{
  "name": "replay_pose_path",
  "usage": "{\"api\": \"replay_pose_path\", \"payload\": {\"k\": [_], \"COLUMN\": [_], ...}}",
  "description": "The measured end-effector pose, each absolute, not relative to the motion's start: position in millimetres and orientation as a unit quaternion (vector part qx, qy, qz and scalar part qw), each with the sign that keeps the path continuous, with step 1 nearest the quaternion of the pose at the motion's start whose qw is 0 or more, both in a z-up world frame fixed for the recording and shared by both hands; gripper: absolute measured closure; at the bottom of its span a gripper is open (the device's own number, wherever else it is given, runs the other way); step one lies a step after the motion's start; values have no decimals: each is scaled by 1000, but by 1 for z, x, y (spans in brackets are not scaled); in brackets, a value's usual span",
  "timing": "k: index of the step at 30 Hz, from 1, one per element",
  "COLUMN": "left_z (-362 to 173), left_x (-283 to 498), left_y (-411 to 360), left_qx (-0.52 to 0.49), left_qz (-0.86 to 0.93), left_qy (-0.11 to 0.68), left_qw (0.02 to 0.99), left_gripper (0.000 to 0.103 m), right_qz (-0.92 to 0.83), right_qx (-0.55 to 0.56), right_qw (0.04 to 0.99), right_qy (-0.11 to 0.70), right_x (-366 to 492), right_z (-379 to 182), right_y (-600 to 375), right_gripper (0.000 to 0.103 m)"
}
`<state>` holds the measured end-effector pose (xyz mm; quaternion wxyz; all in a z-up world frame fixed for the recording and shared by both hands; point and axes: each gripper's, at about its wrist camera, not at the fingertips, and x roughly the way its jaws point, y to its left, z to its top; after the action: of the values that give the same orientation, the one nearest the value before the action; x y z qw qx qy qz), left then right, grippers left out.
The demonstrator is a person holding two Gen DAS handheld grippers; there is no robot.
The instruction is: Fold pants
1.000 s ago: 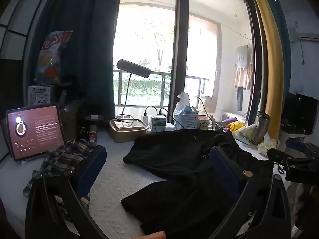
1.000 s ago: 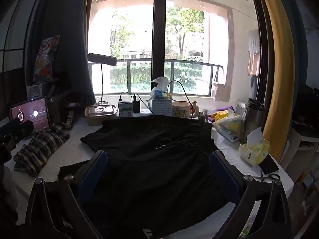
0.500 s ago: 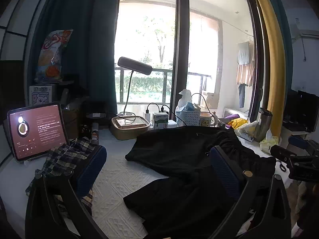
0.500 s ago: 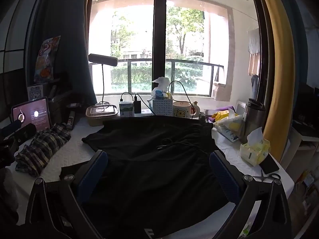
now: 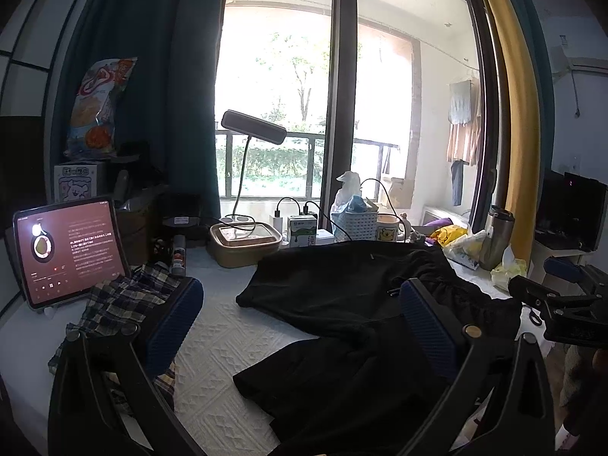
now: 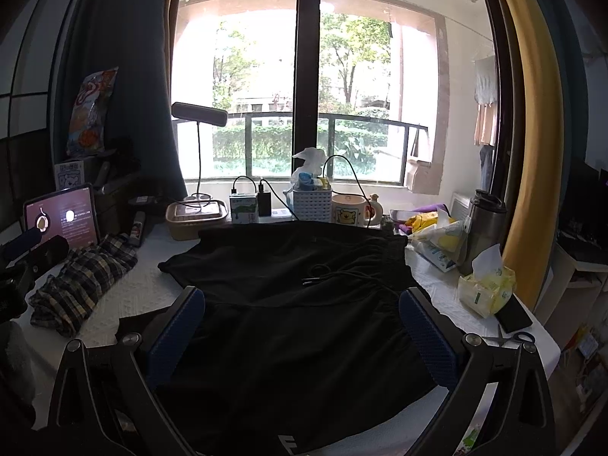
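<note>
**Bench by the window: black pants, unfolded**

Left wrist view: white-covered bench (image 5: pixel 212 345); black pants (image 5: pixel 342 296) rumpled centre-right. Left gripper (image 5: pixel 300 326) has risen slightly, jaws wide, holding nothing. Lidded box (image 5: pixel 245 241) far, contents unclear.

Right wrist view: right gripper (image 6: pixel 302 336) steady above pants, jaws wide, empty; folding apparently unstarted. White basket (image 6: pixel 312 205) holds small items.

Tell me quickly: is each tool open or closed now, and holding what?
Left tool: open, holding nothing.
Right tool: open, holding nothing, above the black pants.
</note>
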<state>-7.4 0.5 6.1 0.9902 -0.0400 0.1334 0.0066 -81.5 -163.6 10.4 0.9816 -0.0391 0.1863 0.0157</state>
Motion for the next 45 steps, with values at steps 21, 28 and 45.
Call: {"api": "replay_pose_path", "payload": {"k": [21, 28, 45], "left_z": [9, 9, 12], "left_x": [-10, -12, -14], "left_y": [-2, -1, -1], "left_qx": [-37, -36, -32], "left_qz": [9, 9, 8], "left_qy": [130, 129, 126], "left_qw": [991, 991, 992], "left_gripper": [1, 1, 1], "right_qz": [16, 16, 15], "right_qx": [-39, -39, -38], "right_qw": [981, 981, 981], "right_qy": [187, 188, 188], "right_x": [-81, -82, -82], "right_z": [10, 10, 9], "right_y": [-165, -164, -165], "right_gripper": [0, 0, 0]}}
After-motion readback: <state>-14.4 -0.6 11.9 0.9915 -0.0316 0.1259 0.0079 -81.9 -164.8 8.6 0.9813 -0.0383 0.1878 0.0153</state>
